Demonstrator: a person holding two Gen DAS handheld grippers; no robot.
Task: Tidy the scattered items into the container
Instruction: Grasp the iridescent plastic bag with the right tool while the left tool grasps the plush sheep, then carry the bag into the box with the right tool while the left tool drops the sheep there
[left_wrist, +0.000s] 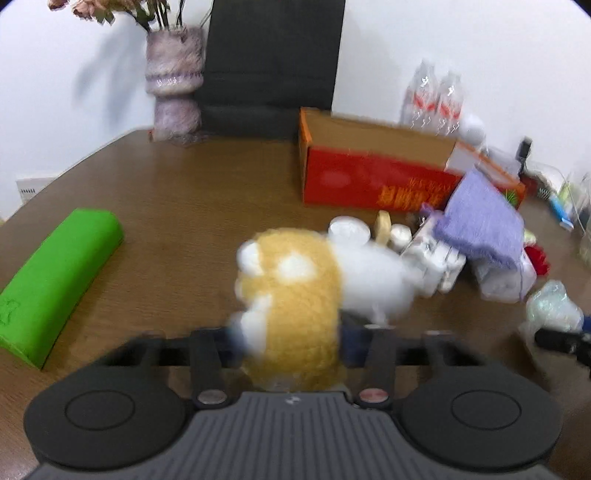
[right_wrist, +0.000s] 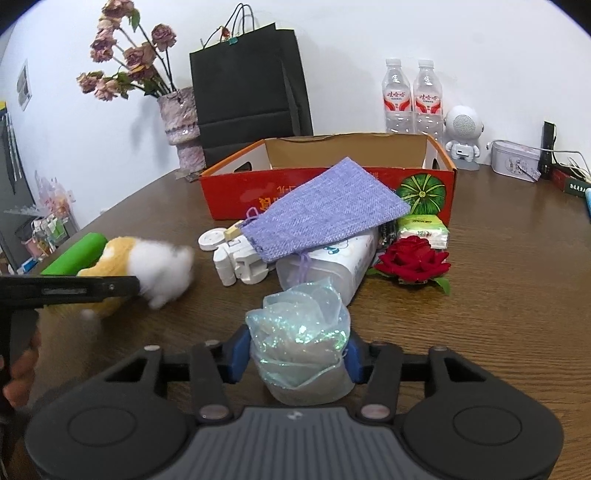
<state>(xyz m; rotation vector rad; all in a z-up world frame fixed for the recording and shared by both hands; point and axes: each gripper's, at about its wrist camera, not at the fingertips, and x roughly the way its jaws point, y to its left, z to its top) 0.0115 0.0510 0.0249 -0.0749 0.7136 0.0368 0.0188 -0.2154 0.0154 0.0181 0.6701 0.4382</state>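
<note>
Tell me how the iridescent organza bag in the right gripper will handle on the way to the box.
The organza bag looks thin and crinkled, so it is probably light and floppy. The right gripper pinches its middle, and the puffed top would likely sag or sway. Its glossy sheen hints it may slip in a loose grip.

pretty blurry here, but the left tool (left_wrist: 291, 343) is clamped on a yellow and white plush toy (left_wrist: 295, 291) over the brown bench (left_wrist: 192, 206). green case (left_wrist: 55, 273) lies off to the left. far right there's the red cardboard box (left_wrist: 369, 177) with a purple pouch (left_wrist: 480, 221) draped on the clutter near it.
</note>
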